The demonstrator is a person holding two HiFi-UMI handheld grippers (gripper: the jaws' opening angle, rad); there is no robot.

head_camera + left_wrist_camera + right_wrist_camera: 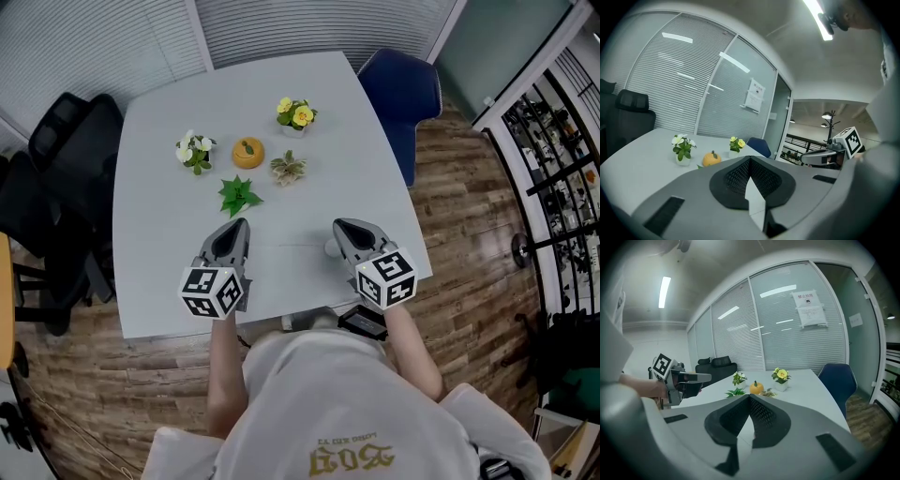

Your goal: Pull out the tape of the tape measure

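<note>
While both are held low over the near edge of the pale grey rectangular worktop (pixel 169 281), the grey left gripper (pixel 239 226) and grey right gripper (pixel 339 226), each with a marker cube, have their jaws closed. In the left gripper view (pixel 750 159) and the right gripper view (pixel 749 397) the black ribbed pads meet at the tips, with nothing visibly pinched between them.

No clear tape measure shows. A small pale rounded object (pixel 330 247) sits on the worktop just beside the right gripper, half hidden by it. It may be the case, but it is too small to tell. A faint thin line (pixel 286 246) runs from it toward the left gripper and could be either tape or a worktop seam.

Progress can't be settled. The scene fits a tape lying inside its case, and it equally fits a tape already drawn and let go. No drawn-out blade is clearly visible, and neither gripper has hold of anything.

Further back on the worktop, well apart from the grippers:
- a white-flowered potted plant (pixel 195 151)
- a round orange pumpkin ornament (pixel 247 153)
- a yellow-flowered potted plant (pixel 296 114)
- a pale variegated leafy sprig (pixel 288 168)
- a bright green leafy sprig (pixel 238 195), nearest the left gripper

A blue padded chair (pixel 401 94) stands at the right and black office chairs (pixel 66 141) at the left. Nothing stands between the grippers and the pale object.
</note>
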